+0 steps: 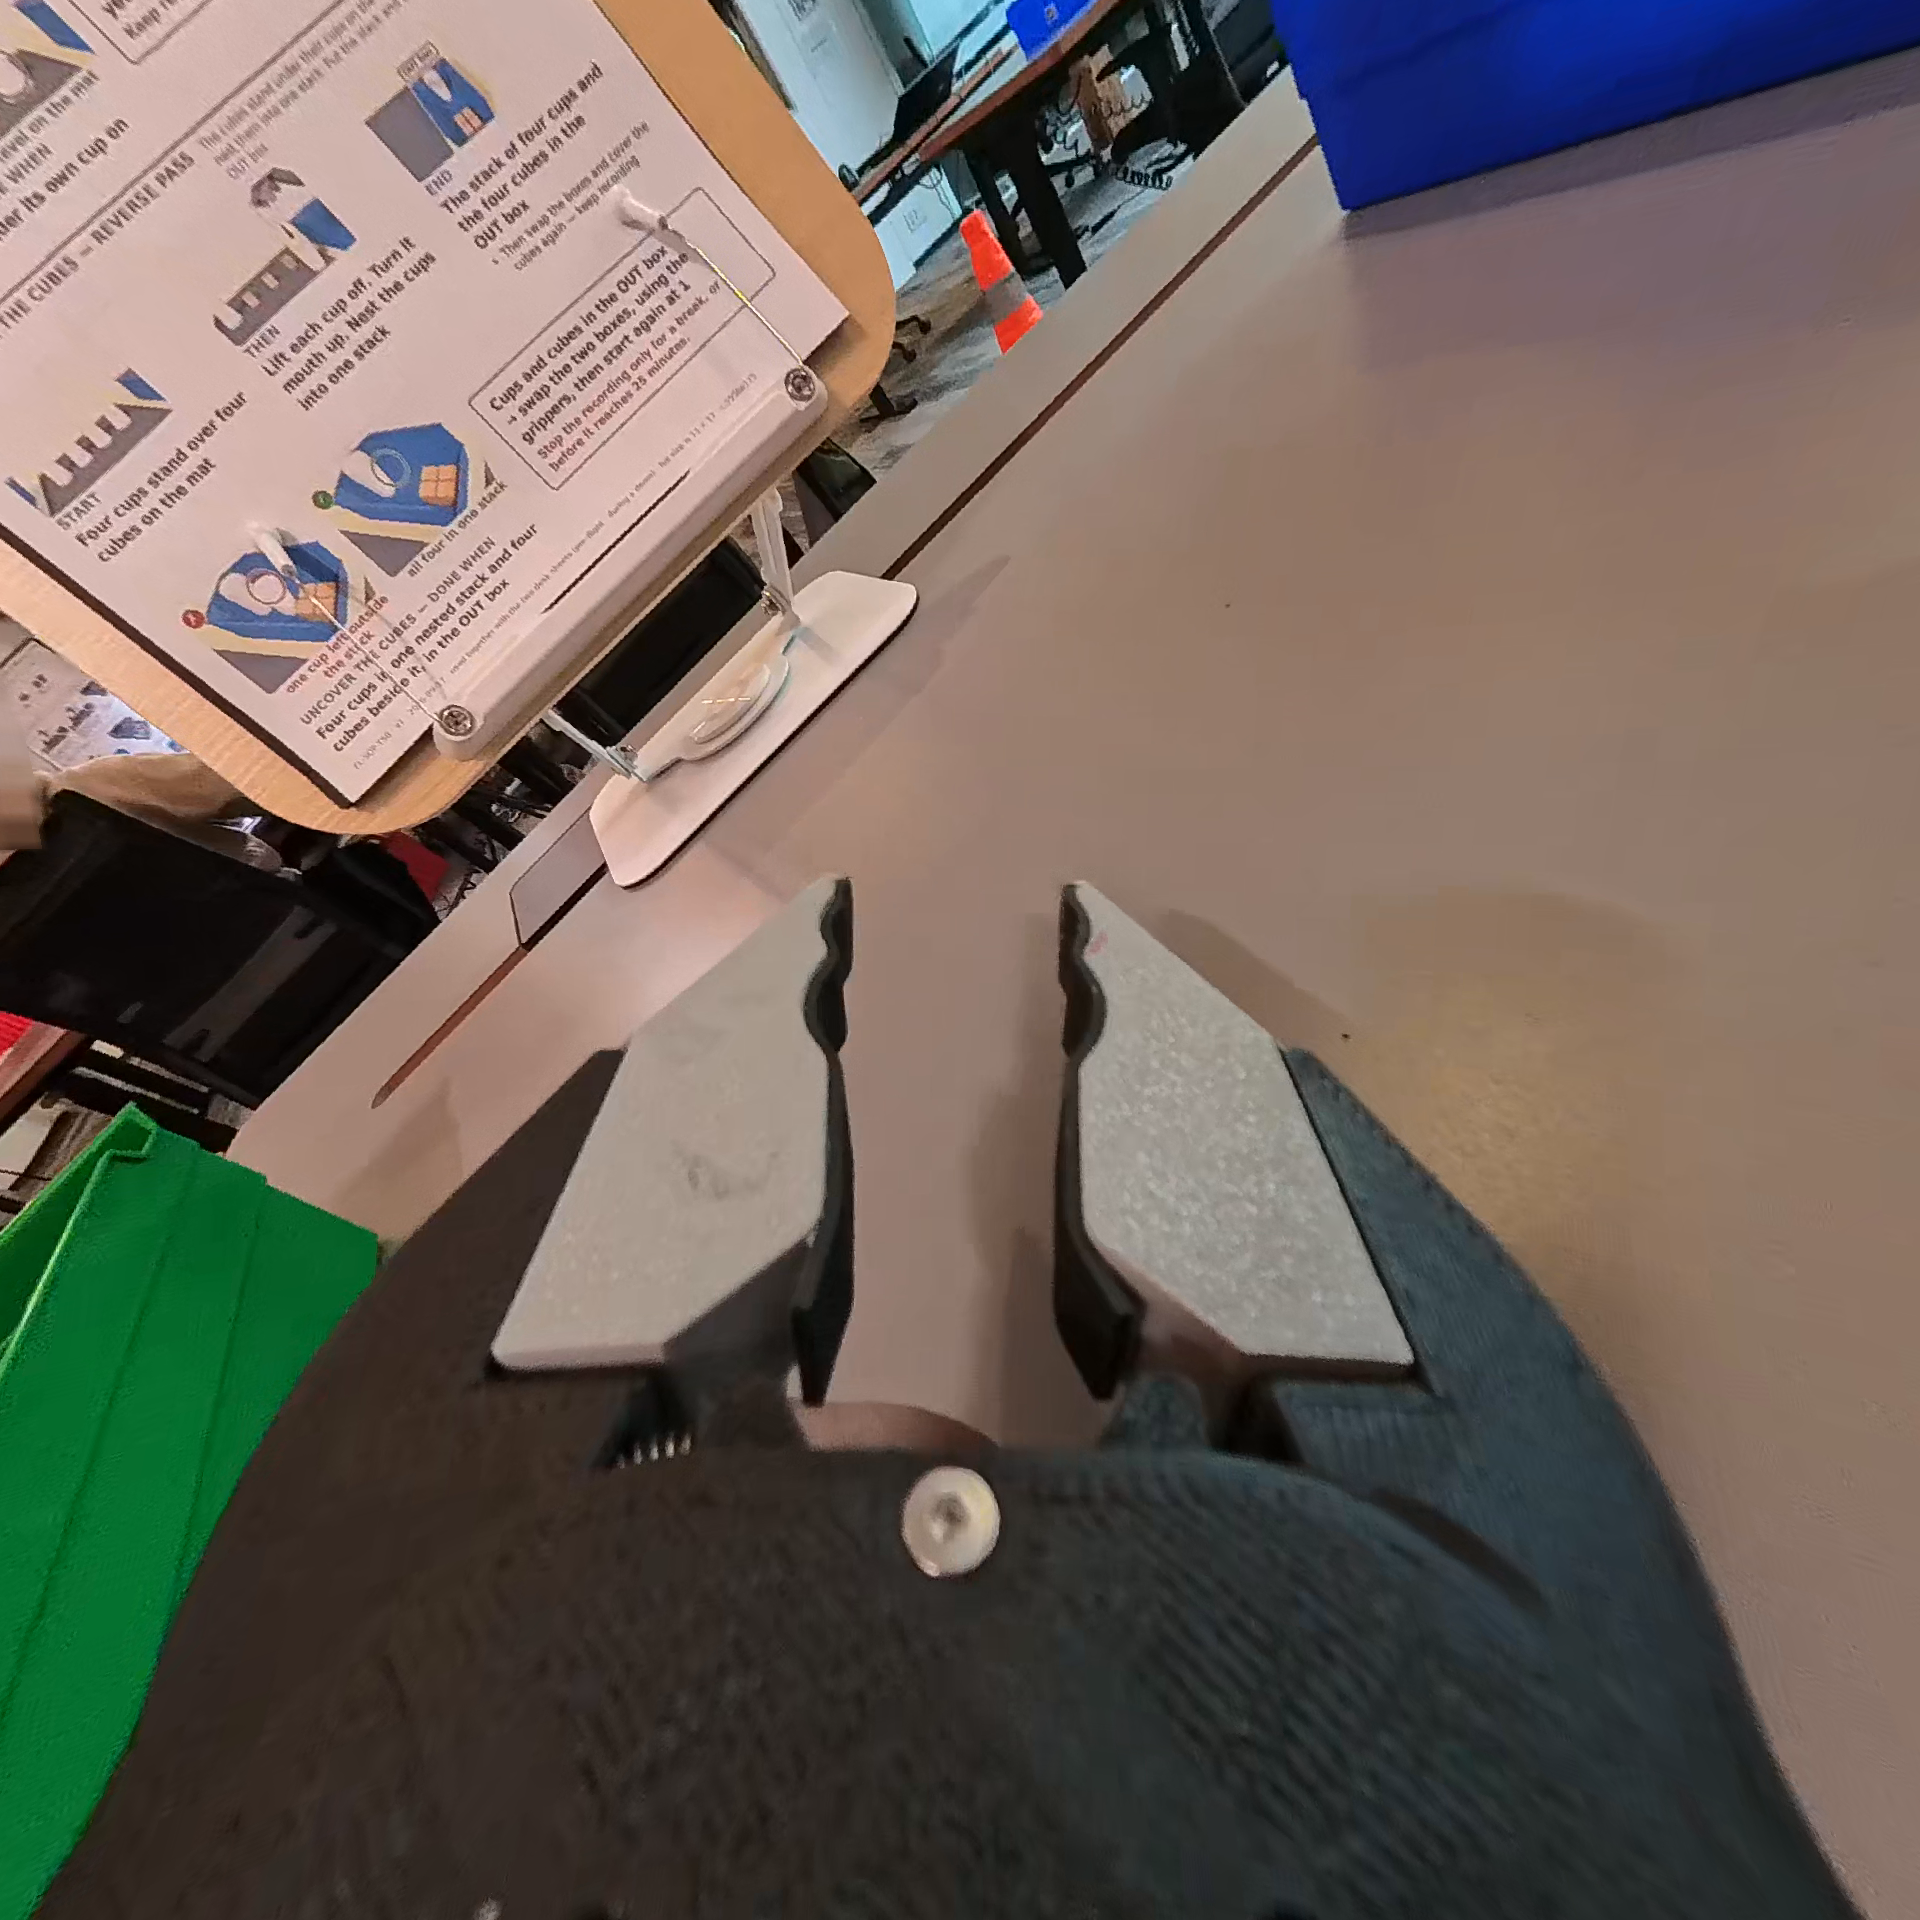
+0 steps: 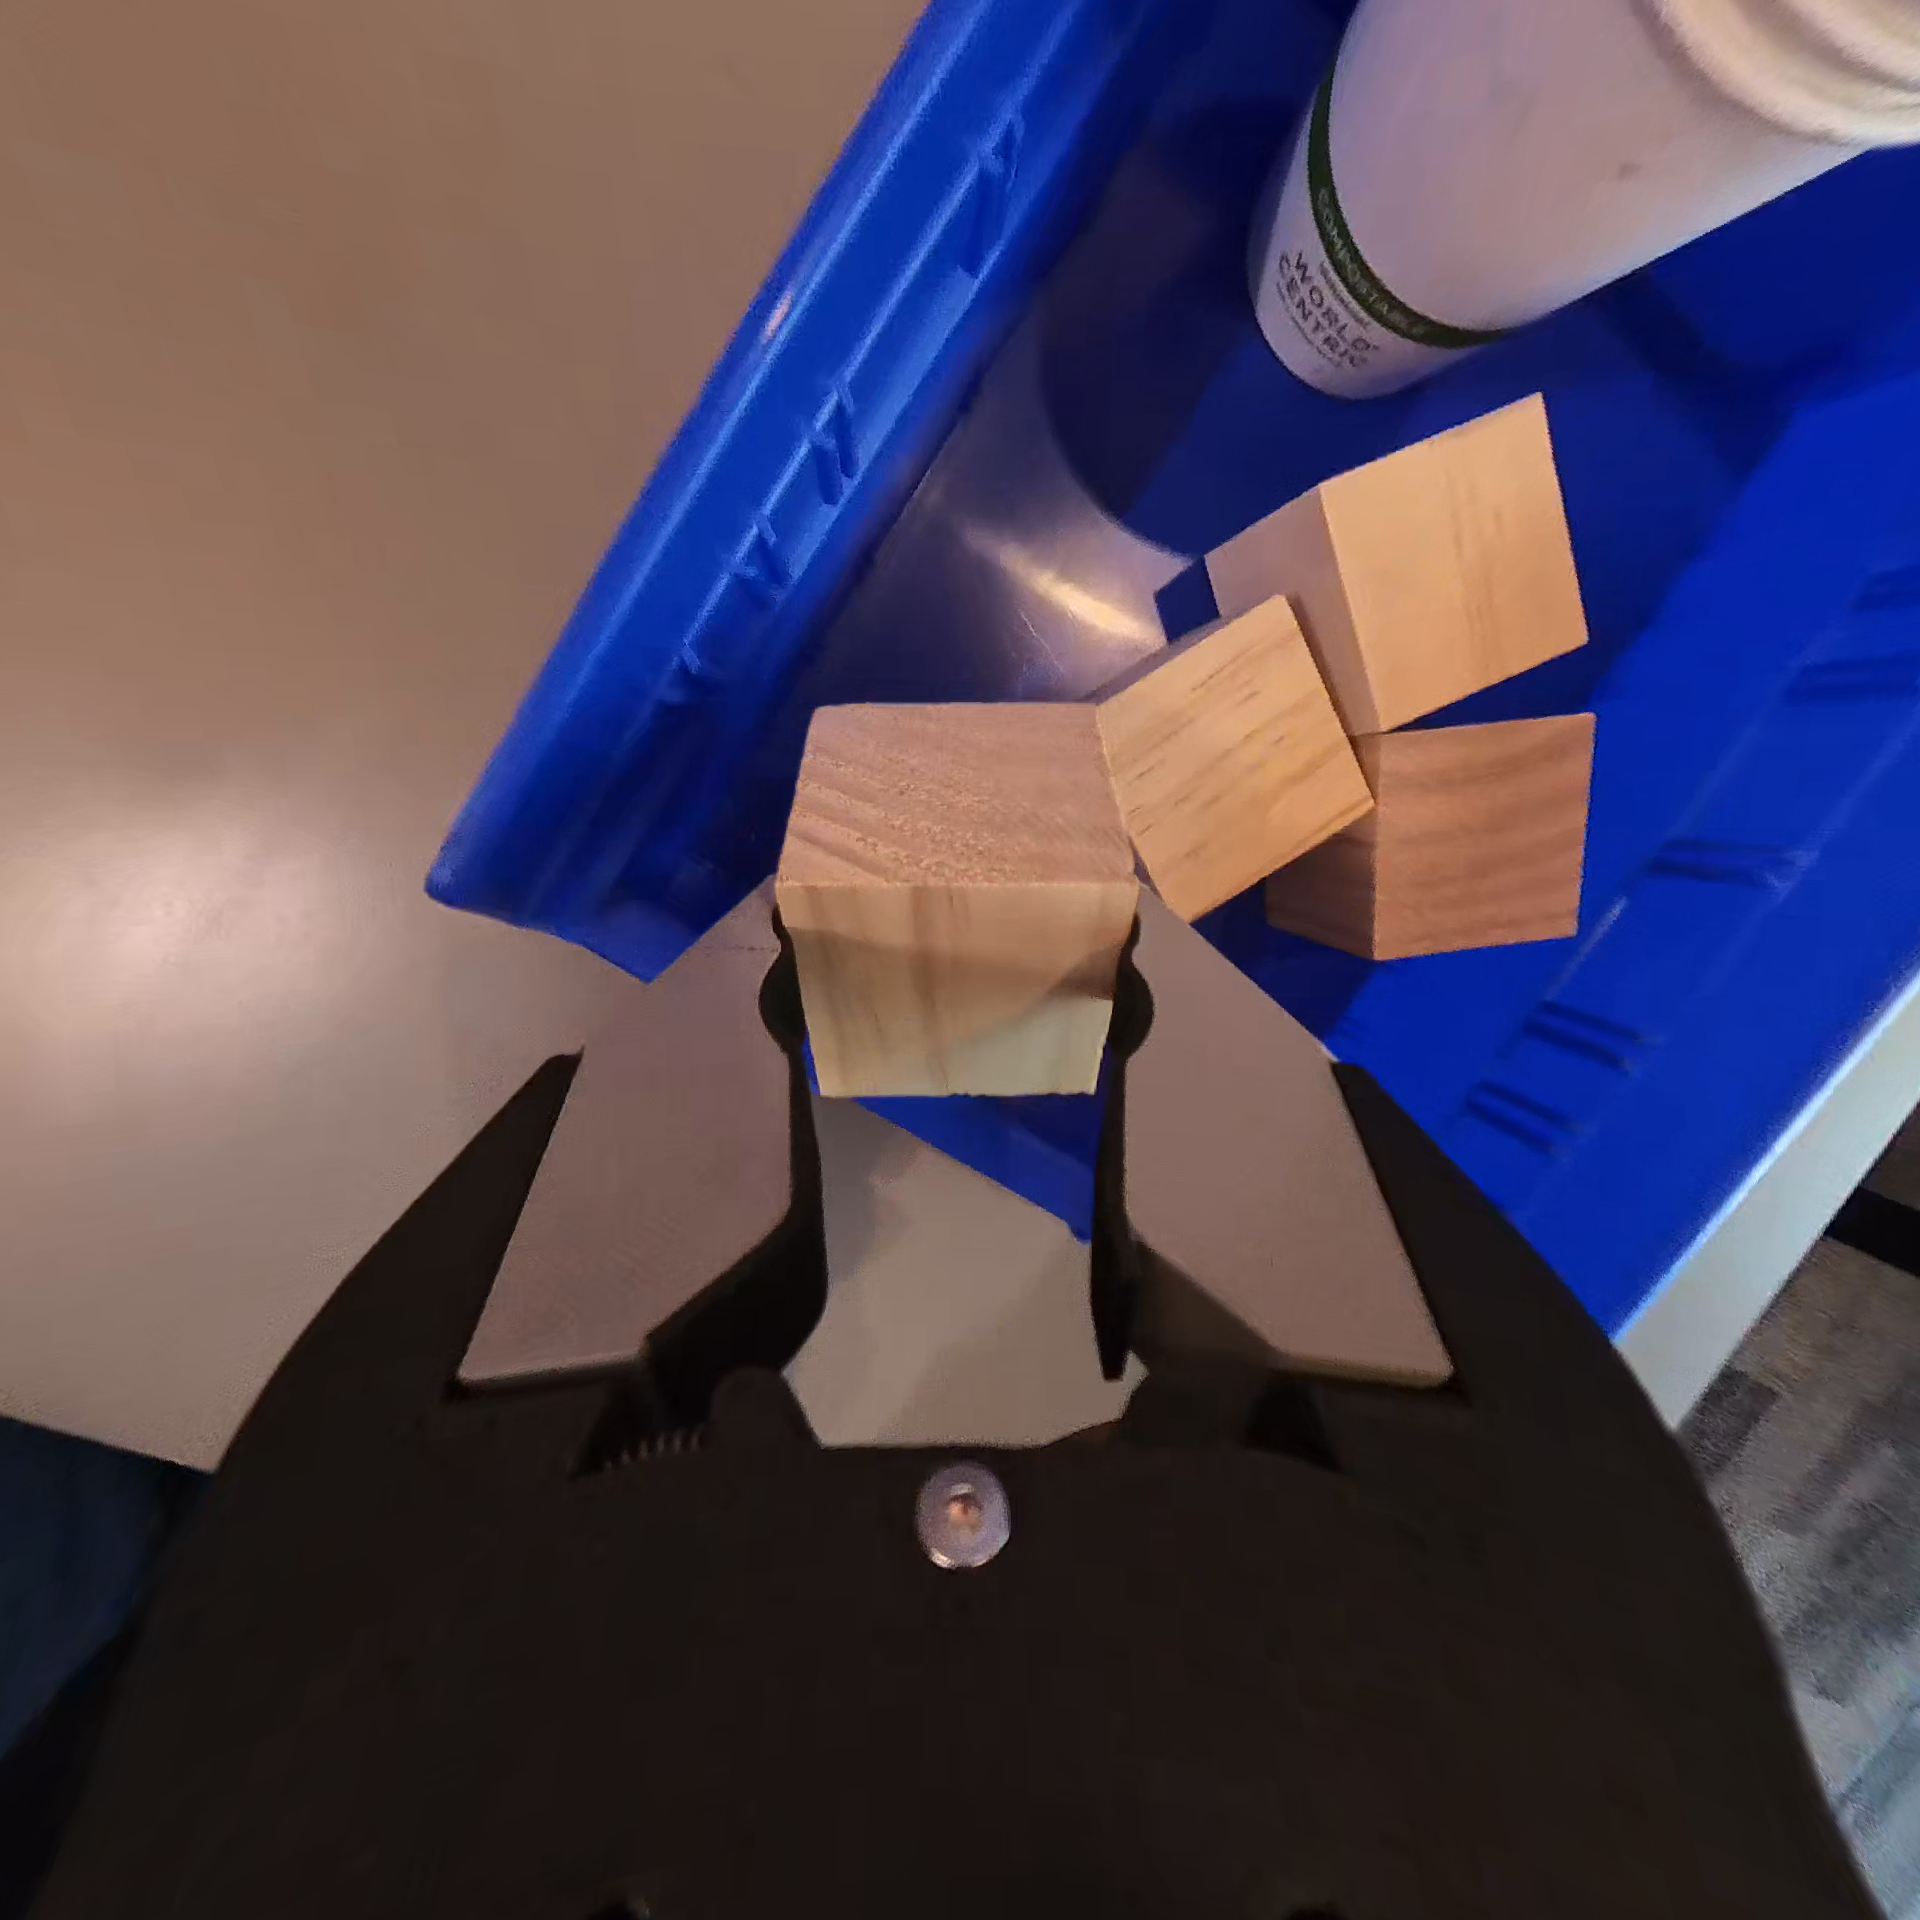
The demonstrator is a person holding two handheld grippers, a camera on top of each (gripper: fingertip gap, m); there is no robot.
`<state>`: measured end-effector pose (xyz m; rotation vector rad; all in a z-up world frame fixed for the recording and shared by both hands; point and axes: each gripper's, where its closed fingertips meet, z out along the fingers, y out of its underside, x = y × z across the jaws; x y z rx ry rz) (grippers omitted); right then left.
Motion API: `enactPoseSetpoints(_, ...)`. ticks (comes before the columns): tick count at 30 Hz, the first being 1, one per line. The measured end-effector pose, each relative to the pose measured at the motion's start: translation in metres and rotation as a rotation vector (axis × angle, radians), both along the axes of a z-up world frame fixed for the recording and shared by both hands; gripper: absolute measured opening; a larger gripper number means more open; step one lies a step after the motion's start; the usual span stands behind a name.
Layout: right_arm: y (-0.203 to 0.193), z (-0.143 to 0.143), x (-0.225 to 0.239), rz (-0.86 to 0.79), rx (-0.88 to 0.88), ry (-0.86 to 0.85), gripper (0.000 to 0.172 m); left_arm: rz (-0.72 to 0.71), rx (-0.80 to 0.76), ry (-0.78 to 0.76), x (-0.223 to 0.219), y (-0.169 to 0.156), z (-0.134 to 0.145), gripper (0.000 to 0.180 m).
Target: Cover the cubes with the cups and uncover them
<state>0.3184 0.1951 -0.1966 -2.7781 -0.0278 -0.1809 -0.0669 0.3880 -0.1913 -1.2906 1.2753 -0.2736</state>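
Right tongs clamped on wooden cube over blue bin; lift straight, clearing neighbouring cubes. Left tongs part-open, empty above surface.

My right hand-held gripper clamps a wooden cube, both pads pressed against its sides, over the blue bin. Three more cubes and a white paper cup sit inside.

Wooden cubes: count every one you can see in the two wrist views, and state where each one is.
4. One cube is clamped in the right gripper at the blue bin rim; three lie clustered inside the bin. The cup might hide more.
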Motion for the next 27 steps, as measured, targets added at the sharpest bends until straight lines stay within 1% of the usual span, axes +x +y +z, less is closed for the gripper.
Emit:
enactPoseSetpoints(3,0.001,-0.002,0.0,0.017,-0.025,-0.002,0.057,-0.007,-0.002,0.01,0.002,-0.001,-0.002,0.037)
enactPoseSetpoints(7,0.007,-0.014,0.0,0.07,-0.103,-0.024,0.057,-0.003,0.006,0.034,0.003,-0.001,-0.006,0.037)
enactPoseSetpoints(8,0.012,-0.015,0.0,0.076,-0.1,-0.038,0.057,0.001,0.012,0.039,0.002,-0.001,-0.007,0.038)
enactPoseSetpoints(9,0.016,-0.014,0.001,0.073,-0.091,-0.051,0.054,0.005,0.015,0.041,0.001,0.0,-0.007,0.038)
enactPoseSetpoints(10,0.021,-0.012,-0.002,0.075,-0.071,-0.05,0.058,0.009,0.017,0.042,0.0,0.001,-0.007,0.038)
enactPoseSetpoints(11,0.026,-0.009,-0.003,0.077,-0.045,-0.049,0.055,0.01,0.015,0.041,0.0,0.001,-0.007,0.038)
enactPoseSetpoints(14,0.027,0.001,-0.001,0.055,-0.001,-0.074,0.056,0.011,0.009,0.044,0.0,0.001,-0.008,0.039)
enactPoseSetpoints(16,0.027,0.011,-0.002,0.04,0.068,-0.074,0.055,0.011,0.003,0.045,0.0,0.001,-0.008,0.039)
enactPoseSetpoints(18,0.027,0.024,-0.009,0.025,0.174,-0.05,0.056,0.015,-0.004,0.044,-0.001,0.002,-0.008,0.04)
enactPoseSetpoints(20,0.029,0.038,-0.023,0.019,0.327,-0.004,0.059,0.028,-0.017,0.039,-0.003,0.003,-0.008,0.042)
enactPoseSetpoints(21,0.03,0.044,-0.034,0.03,0.41,0.022,0.057,0.043,-0.024,0.036,-0.005,0.005,-0.008,0.044)
enactPoseSetpoints(22,0.031,0.048,-0.045,0.049,0.491,0.047,0.066,0.07,-0.035,0.027,-0.009,0.008,-0.007,0.047)
enactPoseSetpoints(23,0.03,0.049,-0.055,0.059,0.553,0.063,0.07,0.092,-0.061,0.012,-0.014,0.009,-0.006,0.051)
enactPoseSetpoints(25,0.025,0.044,-0.063,0.04,0.623,0.052,0.071,0.122,-0.12,-0.037,-0.026,0.008,-0.002,0.06)
enactPoseSetpoints(27,0.026,0.036,-0.068,0.024,0.686,0.05,0.073,0.178,-0.122,-0.113,-0.046,0.012,0.012,0.065)
